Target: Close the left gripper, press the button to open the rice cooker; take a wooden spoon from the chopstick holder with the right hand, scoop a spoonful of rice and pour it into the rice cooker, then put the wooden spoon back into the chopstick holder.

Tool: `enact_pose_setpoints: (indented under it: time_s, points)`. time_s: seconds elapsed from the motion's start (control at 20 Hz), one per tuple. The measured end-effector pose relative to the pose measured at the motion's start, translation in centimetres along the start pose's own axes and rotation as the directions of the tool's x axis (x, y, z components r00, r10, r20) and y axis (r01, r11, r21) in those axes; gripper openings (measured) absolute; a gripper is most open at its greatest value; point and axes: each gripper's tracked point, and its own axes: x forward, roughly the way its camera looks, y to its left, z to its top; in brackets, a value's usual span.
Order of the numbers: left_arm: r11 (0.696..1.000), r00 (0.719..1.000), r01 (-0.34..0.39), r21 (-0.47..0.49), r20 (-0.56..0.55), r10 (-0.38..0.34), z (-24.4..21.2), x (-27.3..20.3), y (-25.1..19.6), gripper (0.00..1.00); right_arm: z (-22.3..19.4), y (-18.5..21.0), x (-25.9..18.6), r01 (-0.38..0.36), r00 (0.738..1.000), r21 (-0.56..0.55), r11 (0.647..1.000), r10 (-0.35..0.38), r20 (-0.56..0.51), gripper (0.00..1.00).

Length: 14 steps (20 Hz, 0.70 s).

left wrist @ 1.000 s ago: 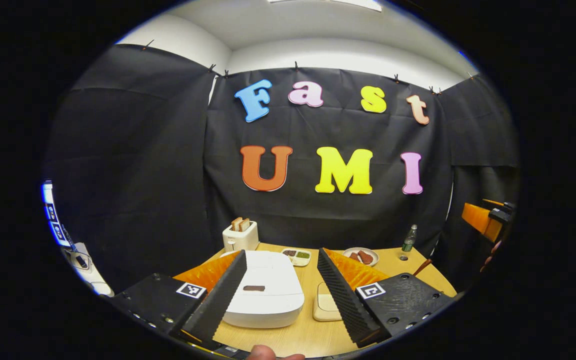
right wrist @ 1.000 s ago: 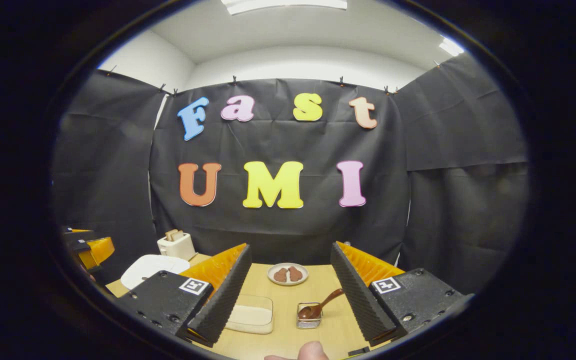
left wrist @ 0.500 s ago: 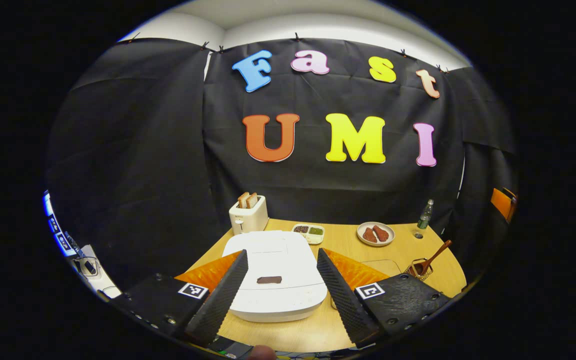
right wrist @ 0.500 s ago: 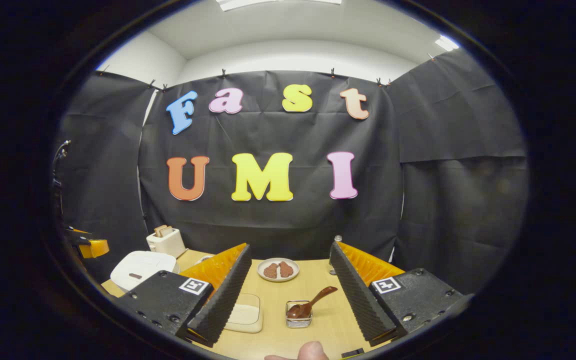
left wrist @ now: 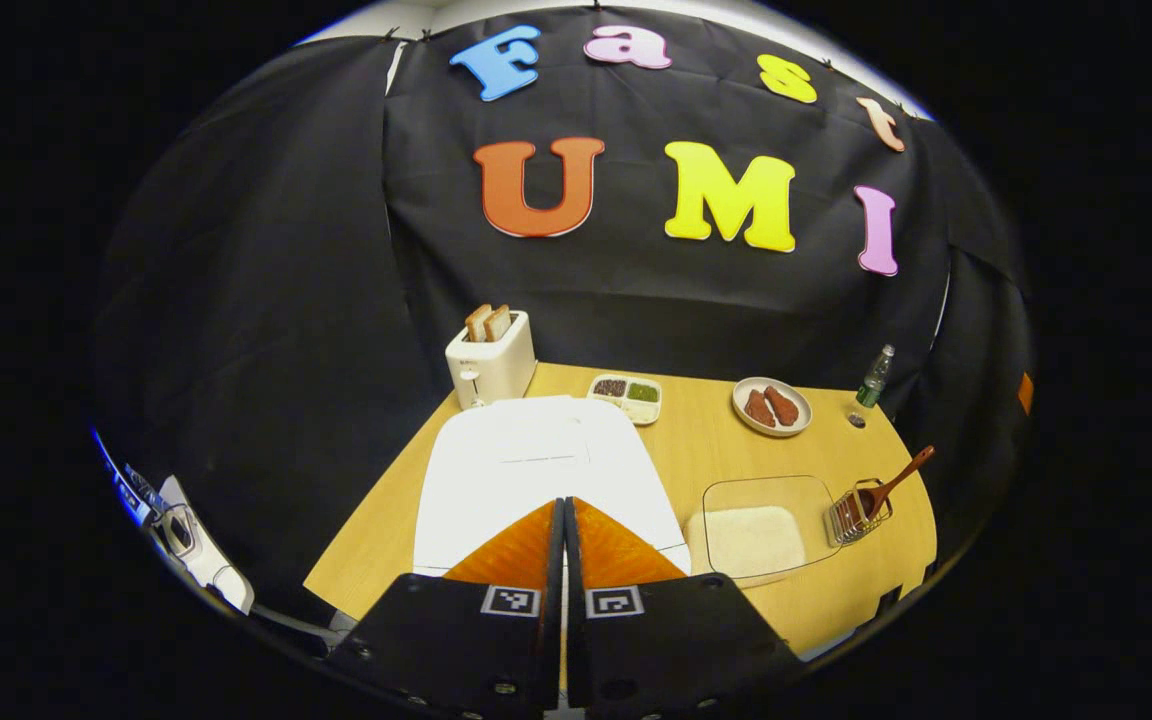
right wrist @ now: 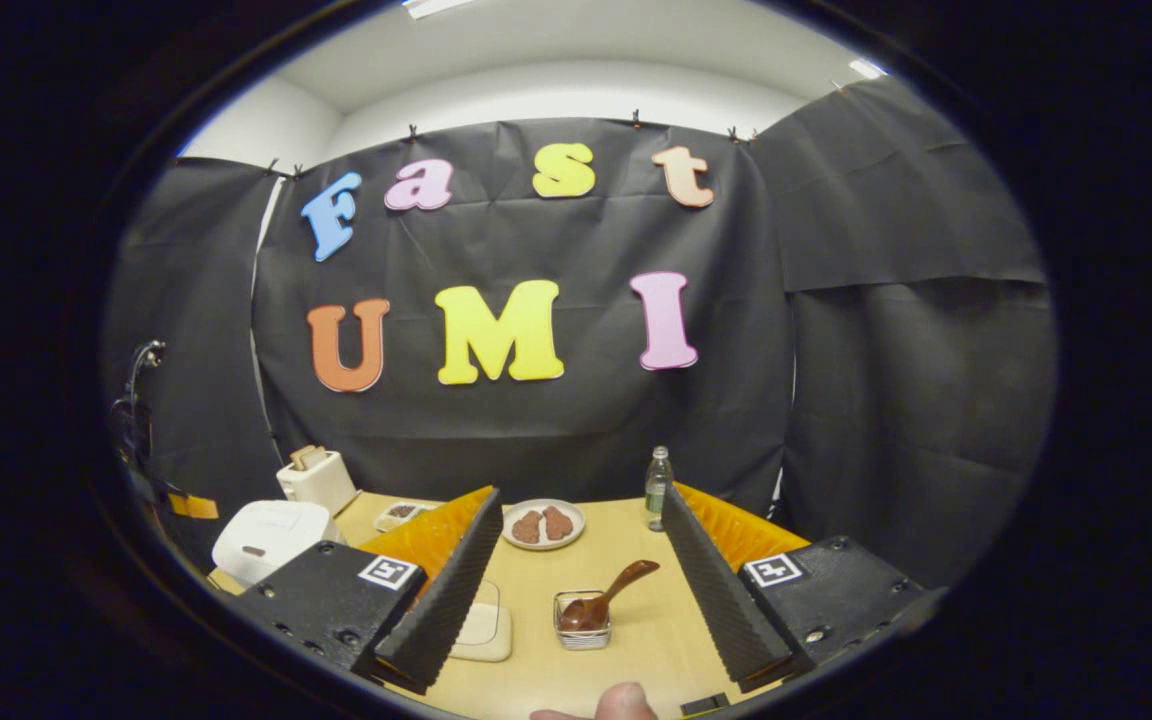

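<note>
Fingers of left hand-held gripper (left wrist: 563, 520) together, seemingly over rice cooker (left wrist: 536, 470).

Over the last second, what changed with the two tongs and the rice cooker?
The left tongs went from open to shut, holding nothing, and tipped down over the rice cooker, whose lid is closed as before. The right tongs stayed open, drifting slightly; the wooden spoon stayed in the chopstick holder.

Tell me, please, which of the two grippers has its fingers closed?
The left gripper: its fingers meet above the white rice cooker. The right gripper has its fingers spread wide, the spoon showing between them.
</note>
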Motion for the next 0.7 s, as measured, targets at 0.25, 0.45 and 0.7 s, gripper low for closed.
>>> enact_pose_setpoints:
  time_s: [0.25, 0.45, 0.7]
  points:
    - [0.988, 0.994, 0.035, -0.149, -0.102, -0.051, -1.8, 3.2, 0.5, 0.00, -1.0, -1.1, 1.0, 0.015, 0.999, -0.008, 1.000, -0.015, -0.029, 1.00]
    - [0.969, 0.984, 0.045, -0.245, -0.157, -0.085, -3.3, 5.0, 0.4, 0.00, -1.5, -1.1, 1.9, 0.021, 0.998, -0.013, 1.000, -0.022, -0.051, 1.00]
    - [0.971, 0.980, 0.029, -0.238, -0.184, -0.074, -3.8, 5.9, 0.9, 0.00, -2.2, 0.4, 2.7, -0.003, 0.997, -0.022, 1.000, 0.002, -0.078, 1.00]
